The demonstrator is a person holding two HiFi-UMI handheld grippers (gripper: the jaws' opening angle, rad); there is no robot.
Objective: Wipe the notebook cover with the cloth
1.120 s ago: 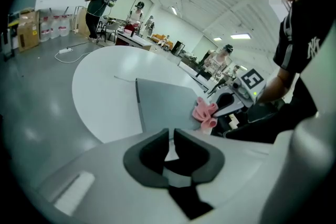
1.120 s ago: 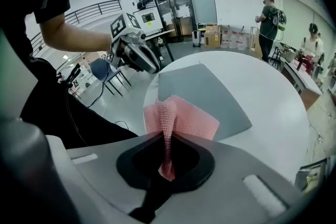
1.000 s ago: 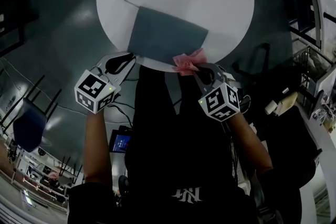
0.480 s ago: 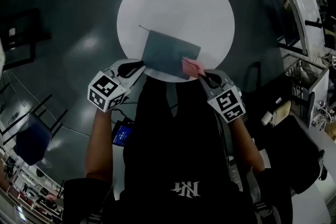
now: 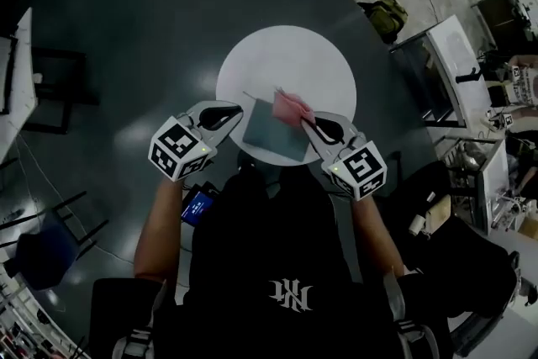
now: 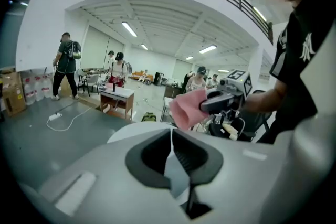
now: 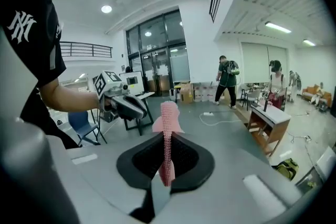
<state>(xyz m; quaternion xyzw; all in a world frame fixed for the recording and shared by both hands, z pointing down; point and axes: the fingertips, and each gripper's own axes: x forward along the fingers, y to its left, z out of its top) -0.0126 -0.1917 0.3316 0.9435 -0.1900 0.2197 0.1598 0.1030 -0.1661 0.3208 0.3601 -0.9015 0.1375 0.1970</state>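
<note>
Right now, the right hand-held gripper [image 5: 308,123] pinches a pink knitted cloth [image 5: 292,107] over the dark grey notebook [image 5: 273,140], which lies on the round white worktop [image 5: 286,55]. The left hand-held gripper [image 5: 236,109] is closed and empty.

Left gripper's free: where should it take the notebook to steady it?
Probably the left edge of the notebook, approached from the left: it lies flat on the round table, and the right gripper holds the pink cloth above its far right corner.
</note>
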